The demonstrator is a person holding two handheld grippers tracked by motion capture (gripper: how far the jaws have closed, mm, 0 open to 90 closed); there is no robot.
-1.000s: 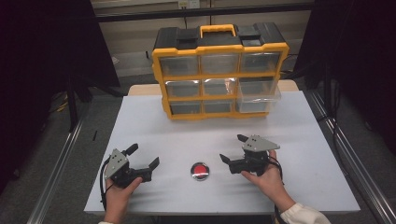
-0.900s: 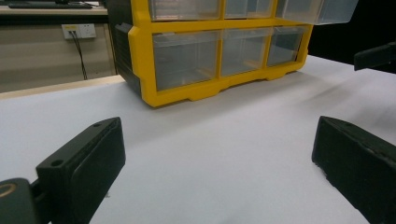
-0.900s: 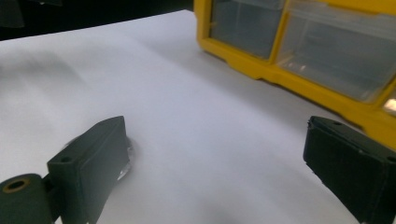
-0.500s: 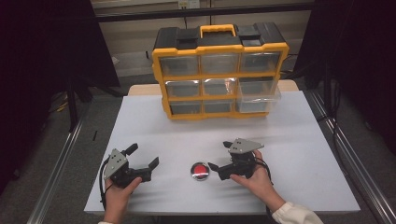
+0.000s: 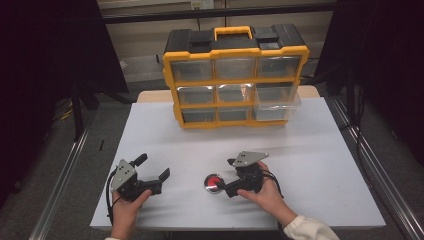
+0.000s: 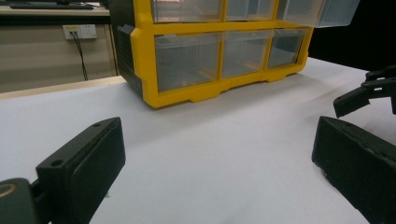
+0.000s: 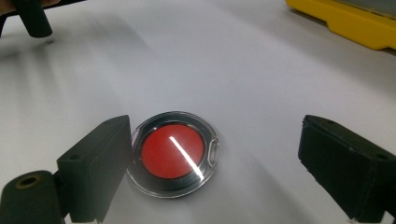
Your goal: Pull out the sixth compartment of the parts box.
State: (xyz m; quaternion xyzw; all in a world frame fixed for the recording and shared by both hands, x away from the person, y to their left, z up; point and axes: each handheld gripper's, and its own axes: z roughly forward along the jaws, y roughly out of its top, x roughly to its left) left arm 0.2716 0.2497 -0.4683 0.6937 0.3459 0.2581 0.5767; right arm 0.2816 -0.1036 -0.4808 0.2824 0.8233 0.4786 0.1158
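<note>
Unlabelled round red case [image 7: 173, 152], no legible writing

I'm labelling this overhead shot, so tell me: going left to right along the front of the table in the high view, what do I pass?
Left gripper → round red case → right gripper, its open jaws either side of the case's right edge.

White table [image 5: 325, 165] is seen carrying a yellow-and-black drawer organizer [image 5: 235, 80] at its far edge; a round clear case with red disc [image 5: 214, 182] lies flat near the front, well apart from it.
</note>
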